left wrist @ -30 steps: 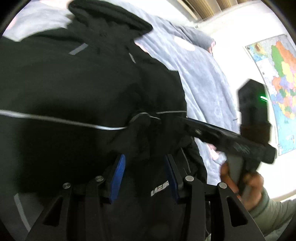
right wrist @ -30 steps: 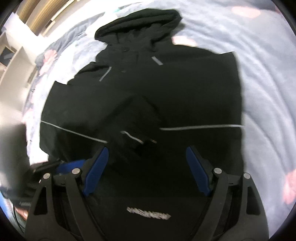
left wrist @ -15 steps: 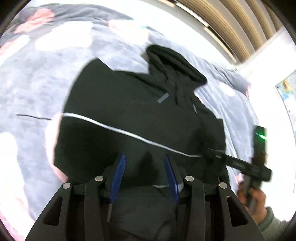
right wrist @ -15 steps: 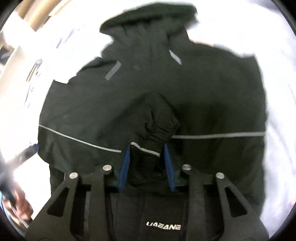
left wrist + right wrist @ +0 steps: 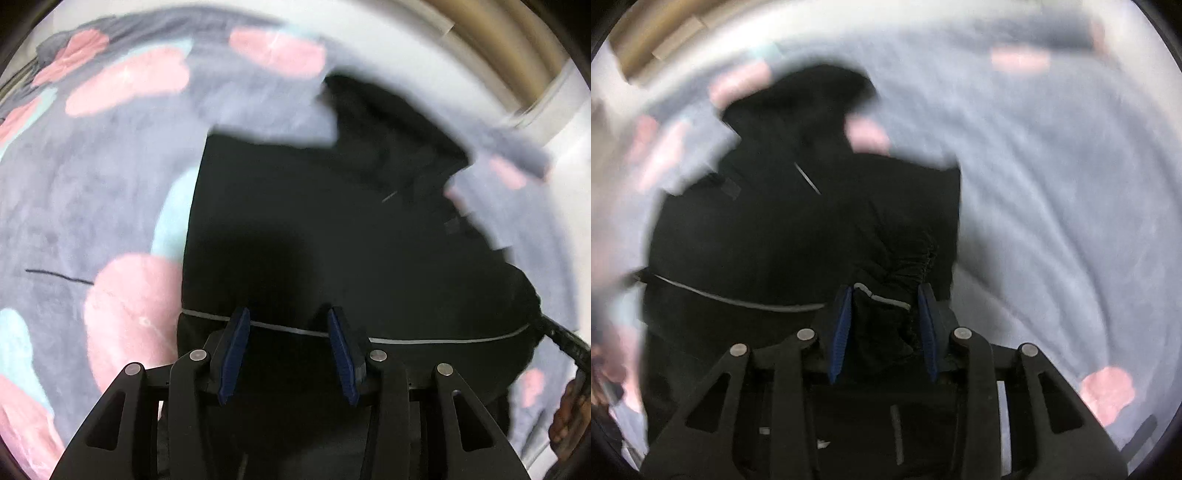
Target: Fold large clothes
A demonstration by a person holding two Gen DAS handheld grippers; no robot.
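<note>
Bedding, a grey blanket (image 5: 110, 206) with pink and pale blue patches, is lying under a black hooded jacket (image 5: 332, 229), hood at the far end. The right gripper (image 5: 884, 317) is pinching the jacket's gathered sleeve cuff (image 5: 894, 280) between its blue fingers (image 5: 842, 325). The left gripper (image 5: 288, 343) seems to be holding dark hem fabric, though blur is making that uncertain.
</note>
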